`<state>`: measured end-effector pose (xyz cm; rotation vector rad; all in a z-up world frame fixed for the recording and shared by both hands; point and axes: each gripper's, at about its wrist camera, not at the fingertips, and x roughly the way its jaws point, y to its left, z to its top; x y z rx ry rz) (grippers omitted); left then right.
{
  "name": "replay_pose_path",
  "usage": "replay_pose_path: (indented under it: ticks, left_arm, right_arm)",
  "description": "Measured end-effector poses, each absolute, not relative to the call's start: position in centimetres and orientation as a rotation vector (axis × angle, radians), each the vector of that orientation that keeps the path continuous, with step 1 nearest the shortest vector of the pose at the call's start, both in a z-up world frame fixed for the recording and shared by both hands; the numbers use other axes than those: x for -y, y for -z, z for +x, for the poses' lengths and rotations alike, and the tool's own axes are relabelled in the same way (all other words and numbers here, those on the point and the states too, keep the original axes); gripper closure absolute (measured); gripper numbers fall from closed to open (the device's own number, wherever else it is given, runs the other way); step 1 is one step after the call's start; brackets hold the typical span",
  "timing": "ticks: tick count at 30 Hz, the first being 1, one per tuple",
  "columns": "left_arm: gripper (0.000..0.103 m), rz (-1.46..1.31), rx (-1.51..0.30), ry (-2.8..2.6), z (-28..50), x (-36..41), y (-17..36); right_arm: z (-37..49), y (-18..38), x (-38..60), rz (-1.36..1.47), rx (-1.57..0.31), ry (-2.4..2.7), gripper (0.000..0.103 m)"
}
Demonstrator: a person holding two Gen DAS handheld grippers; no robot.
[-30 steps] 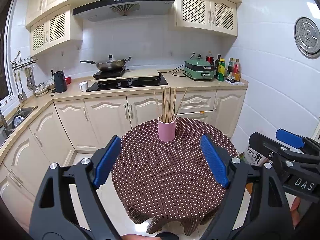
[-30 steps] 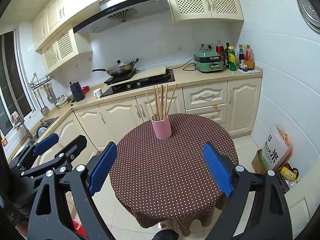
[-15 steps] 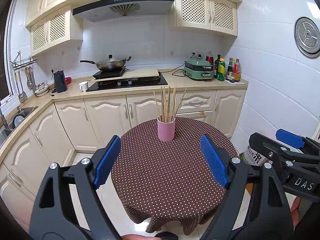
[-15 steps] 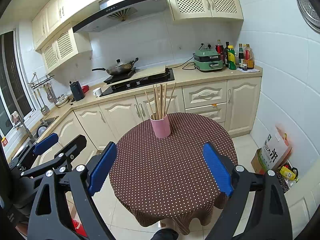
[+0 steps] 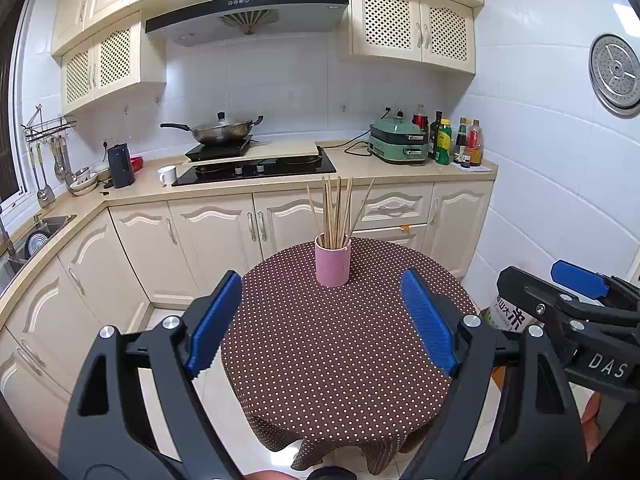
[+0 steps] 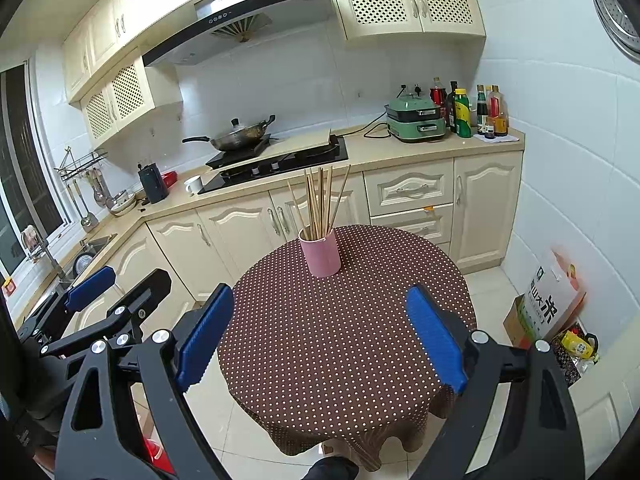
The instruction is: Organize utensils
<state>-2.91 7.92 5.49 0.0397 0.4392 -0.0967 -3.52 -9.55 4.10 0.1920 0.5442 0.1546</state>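
Note:
A pink cup (image 5: pixel 333 263) (image 6: pixel 320 254) stands upright near the far edge of a round table (image 5: pixel 340 344) (image 6: pixel 344 344) draped in a brown polka-dot cloth. Several wooden chopsticks (image 5: pixel 338 212) (image 6: pixel 318 200) stick up out of it, fanned apart. My left gripper (image 5: pixel 322 322) hovers open above the near side of the table, well short of the cup, nothing between its blue pads. My right gripper (image 6: pixel 322 332) is likewise open and empty, short of the cup. Each gripper also shows at the edge of the other's view.
Cream kitchen cabinets (image 5: pixel 208 236) run behind and to the left of the table, with a hob and wok (image 5: pixel 218 130), a green cooker (image 5: pixel 398 142) and bottles (image 5: pixel 460 142) on the counter. A sink (image 5: pixel 36 236) lies at left. Bags (image 6: pixel 548 300) stand on the floor at right.

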Motion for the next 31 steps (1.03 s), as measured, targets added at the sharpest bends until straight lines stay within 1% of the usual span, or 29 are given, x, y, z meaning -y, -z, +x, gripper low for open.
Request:
replay_pose_path:
  ticks: [31]
  left_arm:
    - [0.022, 0.042, -0.465, 0.102, -2.20, -7.47, -5.31]
  right_arm:
    - [-2.88, -3.55, 9.95, 0.212, -0.560, -0.154, 0.018]
